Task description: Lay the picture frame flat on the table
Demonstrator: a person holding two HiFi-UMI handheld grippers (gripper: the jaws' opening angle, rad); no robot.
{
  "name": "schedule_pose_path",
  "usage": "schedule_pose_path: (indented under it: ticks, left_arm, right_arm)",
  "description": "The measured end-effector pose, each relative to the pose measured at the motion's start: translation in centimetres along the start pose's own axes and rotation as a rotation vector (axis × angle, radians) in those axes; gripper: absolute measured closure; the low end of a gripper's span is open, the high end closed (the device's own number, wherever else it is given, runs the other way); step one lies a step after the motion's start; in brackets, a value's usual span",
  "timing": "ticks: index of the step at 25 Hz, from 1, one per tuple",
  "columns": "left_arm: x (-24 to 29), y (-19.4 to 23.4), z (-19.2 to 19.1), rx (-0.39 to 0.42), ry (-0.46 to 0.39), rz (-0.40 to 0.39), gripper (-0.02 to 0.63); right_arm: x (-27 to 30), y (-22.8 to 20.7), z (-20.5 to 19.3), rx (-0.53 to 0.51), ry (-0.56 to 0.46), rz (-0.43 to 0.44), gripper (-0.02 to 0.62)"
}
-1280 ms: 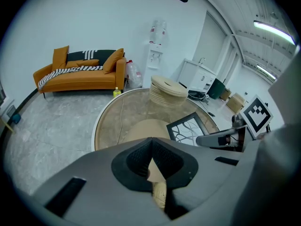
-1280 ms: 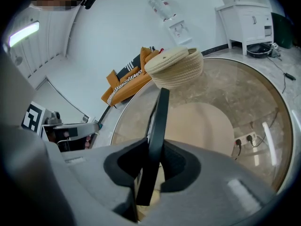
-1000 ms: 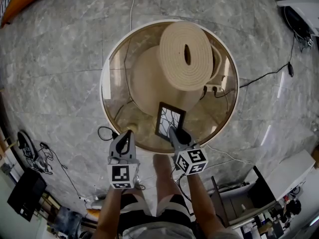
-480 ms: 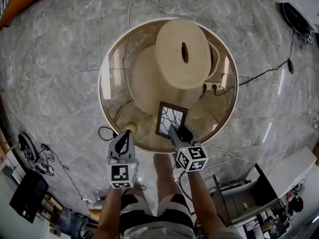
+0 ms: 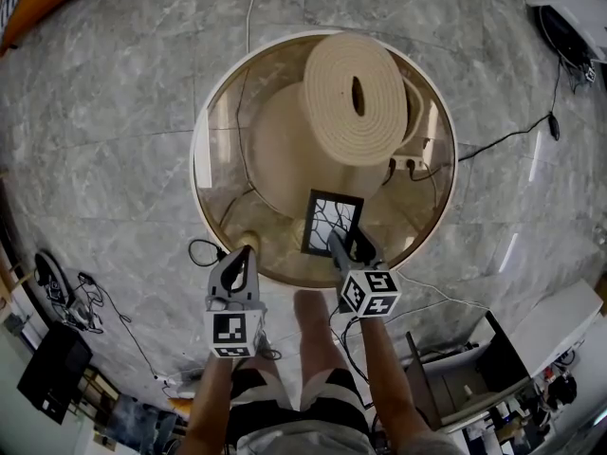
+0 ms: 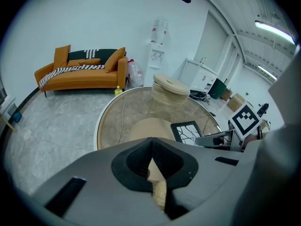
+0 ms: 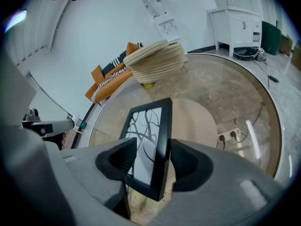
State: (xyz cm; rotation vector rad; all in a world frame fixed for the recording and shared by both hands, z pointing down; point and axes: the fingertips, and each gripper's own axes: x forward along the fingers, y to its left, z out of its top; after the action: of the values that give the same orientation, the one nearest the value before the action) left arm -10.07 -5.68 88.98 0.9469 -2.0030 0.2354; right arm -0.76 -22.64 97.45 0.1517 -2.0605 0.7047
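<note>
**Right gripper lets go of the frame on the glass table**

We're looking down on the round glass table [image 5: 193,159], and the action is all at its near edge. The right gripper [image 5: 347,246] has just been opening. Its jaws now stand wide, with the picture frame [image 5: 332,223] between them. One pad is out in front of the frame's glass with a clear gap. The other sits just beside the frame's back edge, so nothing is squeezing.

The black frame, with its branch pattern facing up, is on the near part of the table, a little right of centre. It sits low over the glass. From here I can't tell whether it's fully flat or a touch raised at its near edge.

Over on the left, the left gripper [image 5: 244,254] hangs at the table's near rim, well apart from the frame. Its jaws are together with nothing between them.

Now the one container out here: a coiled rope basket [image 5: 356,93] stands on the far half of the table, beyond the frame and not touching it. From above it shows only rings of rope and a dark slot at the centre. What's inside, if anything, can't be seen.

Under the glass sit the beige table base [image 5: 275,150] and, to the right, a power strip [image 5: 408,169].
</note>
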Motion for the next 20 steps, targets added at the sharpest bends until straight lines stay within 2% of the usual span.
schedule_pose_path:
  ticks: [7,12,20]
  left_arm:
    - [-0.3,0.0,-0.1,0.011,-0.002,-0.015,0.589]
    - [-0.6,0.3,0.0,0.032,-0.001,-0.023,0.589]
    - [-2.0,0.3,1.2,0.079,-0.024,-0.059,0.589]
  right_arm:
    - [0.0,0.0,0.1,-0.018,-0.004,-0.023,0.367]
    - [0.1,-0.1,-0.1,-0.038,-0.001,-0.077,0.358]
    - [-1.7,0.7,1.2,-0.010,-0.042,-0.095,0.354]
